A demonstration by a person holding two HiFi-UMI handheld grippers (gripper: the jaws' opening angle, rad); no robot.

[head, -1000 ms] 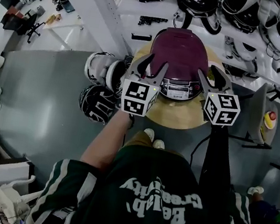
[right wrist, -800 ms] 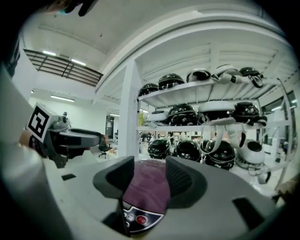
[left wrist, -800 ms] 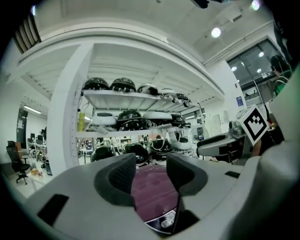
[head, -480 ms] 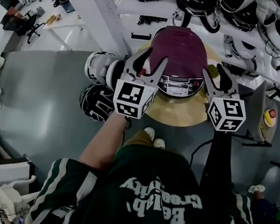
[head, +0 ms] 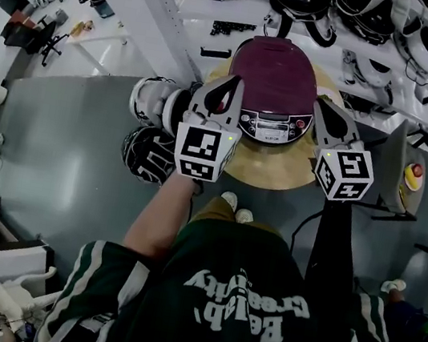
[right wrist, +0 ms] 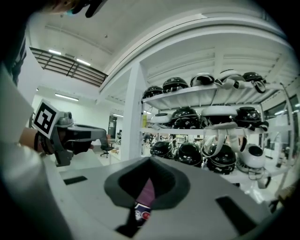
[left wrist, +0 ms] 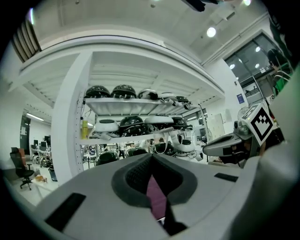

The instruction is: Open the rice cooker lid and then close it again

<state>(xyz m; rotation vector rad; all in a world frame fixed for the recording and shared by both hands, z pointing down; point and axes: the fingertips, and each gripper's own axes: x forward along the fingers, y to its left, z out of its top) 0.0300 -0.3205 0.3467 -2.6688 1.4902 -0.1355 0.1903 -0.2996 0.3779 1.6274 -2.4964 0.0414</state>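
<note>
The rice cooker [head: 279, 75] has a maroon lid, down and closed, and a silver control panel [head: 267, 127] at its front. It stands on a round wooden table [head: 271, 177]. My left gripper [head: 233, 82] hovers by the cooker's front left and my right gripper [head: 321, 106] by its front right. Both jaws have just been closing and now stand shut with nothing between them. In the left gripper view, a strip of the maroon lid [left wrist: 155, 194] shows below the closed left gripper [left wrist: 151, 157]. The right gripper view shows the closed right gripper [right wrist: 151, 161] over the lid and panel [right wrist: 141, 212].
White shelves [head: 225, 10] loaded with dark helmets run behind the table. More helmets [head: 147, 155] lie on the floor to the table's left. A grey stand with a red-and-yellow button [head: 412, 180] is at the right. The person's feet [head: 234, 208] are near the table's front edge.
Both grippers stood open beside the cooker's front earlier; both are now shut and empty. They have lifted a little and drawn slightly away from the cooker. The lid stays closed.
</note>
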